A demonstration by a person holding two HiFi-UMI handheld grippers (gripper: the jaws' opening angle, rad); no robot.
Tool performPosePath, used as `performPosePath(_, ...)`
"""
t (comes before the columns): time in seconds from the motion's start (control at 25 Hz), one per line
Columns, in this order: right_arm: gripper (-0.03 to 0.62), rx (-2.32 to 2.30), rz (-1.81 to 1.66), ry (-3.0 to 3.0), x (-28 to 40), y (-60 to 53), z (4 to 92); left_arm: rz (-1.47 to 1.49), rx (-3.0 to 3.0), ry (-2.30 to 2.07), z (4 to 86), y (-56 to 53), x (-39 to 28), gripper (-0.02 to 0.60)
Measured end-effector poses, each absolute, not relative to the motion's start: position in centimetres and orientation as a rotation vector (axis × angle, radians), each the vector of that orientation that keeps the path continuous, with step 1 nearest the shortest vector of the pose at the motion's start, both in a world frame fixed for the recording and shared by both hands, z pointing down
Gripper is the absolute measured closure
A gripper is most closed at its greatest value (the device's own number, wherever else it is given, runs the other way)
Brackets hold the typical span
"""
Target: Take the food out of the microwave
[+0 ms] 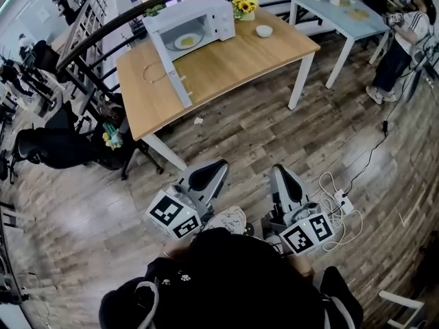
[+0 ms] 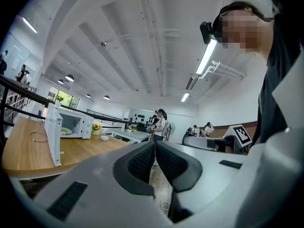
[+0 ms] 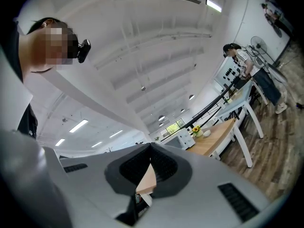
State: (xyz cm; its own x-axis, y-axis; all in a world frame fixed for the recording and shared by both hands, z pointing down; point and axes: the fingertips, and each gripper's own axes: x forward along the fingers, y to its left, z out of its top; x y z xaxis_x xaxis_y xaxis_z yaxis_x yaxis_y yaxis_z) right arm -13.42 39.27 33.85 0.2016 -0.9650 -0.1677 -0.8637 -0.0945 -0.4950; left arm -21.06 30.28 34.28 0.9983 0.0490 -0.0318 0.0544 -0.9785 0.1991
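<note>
A white microwave (image 1: 195, 20) stands at the far end of a wooden table (image 1: 226, 67), its door (image 1: 175, 70) swung wide open toward me. Inside lies a plate of yellowish food (image 1: 186, 41). Both grippers are held low near my body, well short of the table. The left gripper (image 1: 209, 173) is shut and empty; the left gripper view shows its pads (image 2: 142, 163) meeting, with the microwave (image 2: 76, 122) far off to the left. The right gripper (image 1: 282, 177) is also shut on nothing, and its view shows the microwave (image 3: 184, 137) small and distant.
On the table are a small white bowl (image 1: 264, 31), a vase of sunflowers (image 1: 245, 7) and a thin ring (image 1: 154, 72). A pale table (image 1: 343, 16) and a standing person (image 1: 405, 40) are at the right. A black chair (image 1: 55, 146) is left; a power strip with cables (image 1: 339, 204) lies on the floor.
</note>
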Motion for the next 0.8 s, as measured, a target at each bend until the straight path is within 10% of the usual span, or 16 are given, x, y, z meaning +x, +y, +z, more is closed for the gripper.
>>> performPosePath(0.8,0.592,-2.137,-0.223,1.635,-4.3,37.2,32.8,-0.141,2.929,0.234,33.7,26.9,-10.1,0.56)
